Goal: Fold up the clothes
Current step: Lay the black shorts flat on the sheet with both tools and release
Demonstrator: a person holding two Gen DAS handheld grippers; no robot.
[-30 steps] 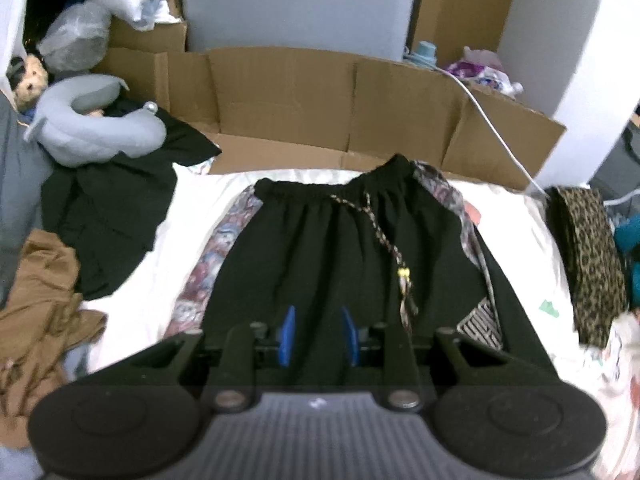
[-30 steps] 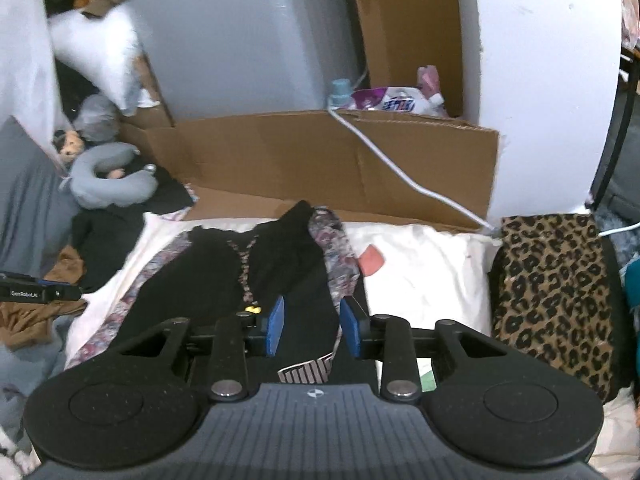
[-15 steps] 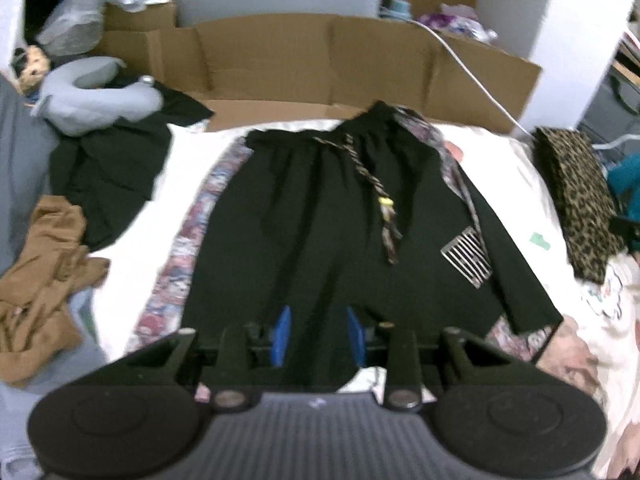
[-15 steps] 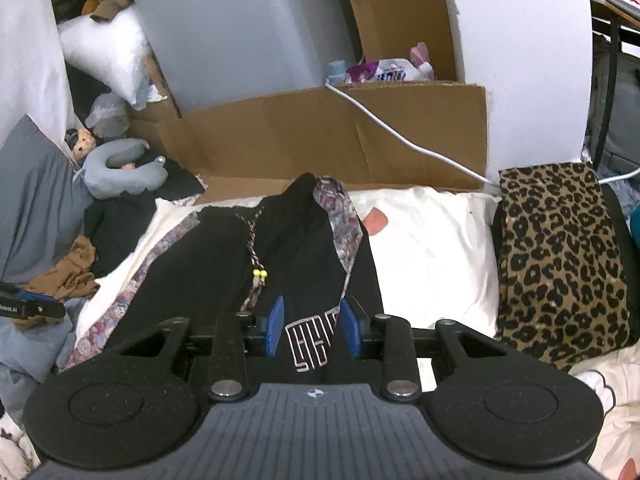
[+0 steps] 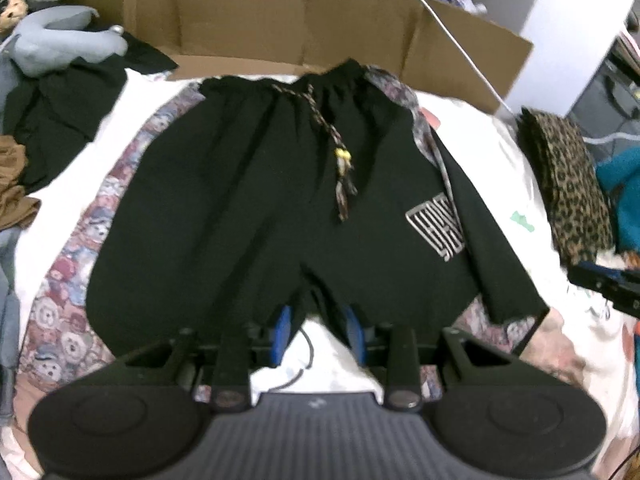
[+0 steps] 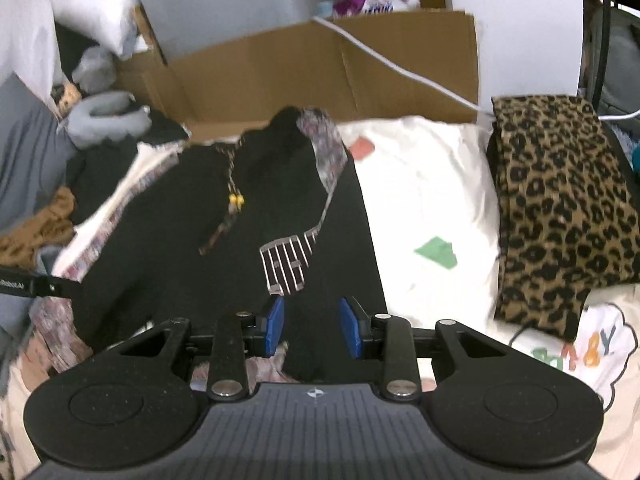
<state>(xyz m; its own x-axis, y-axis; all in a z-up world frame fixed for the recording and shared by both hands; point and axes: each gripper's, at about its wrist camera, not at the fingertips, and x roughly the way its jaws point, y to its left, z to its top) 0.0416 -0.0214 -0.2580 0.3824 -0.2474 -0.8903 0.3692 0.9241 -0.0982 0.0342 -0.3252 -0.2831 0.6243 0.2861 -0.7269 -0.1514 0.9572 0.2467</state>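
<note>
Black matte shorts (image 5: 248, 200) — braided drawcord (image 5: 340, 160)

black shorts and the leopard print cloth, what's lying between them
In the right wrist view, white bedding separates the black shorts from the leopard print cloth; it carries only a green patch and a red patch.

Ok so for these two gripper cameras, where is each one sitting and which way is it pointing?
Left wrist view: sits on the left gripper, angled down at the crotch hem of the black shorts; its blue pads stand apart with nothing between them.
Right wrist view: sits on the right gripper, angled down at the shorts' right leg beside the white logo patch; pads apart, gripping nothing.
Shared: shorts, yellow-beaded drawstring, leopard-print cloth, cardboard wall.
</note>
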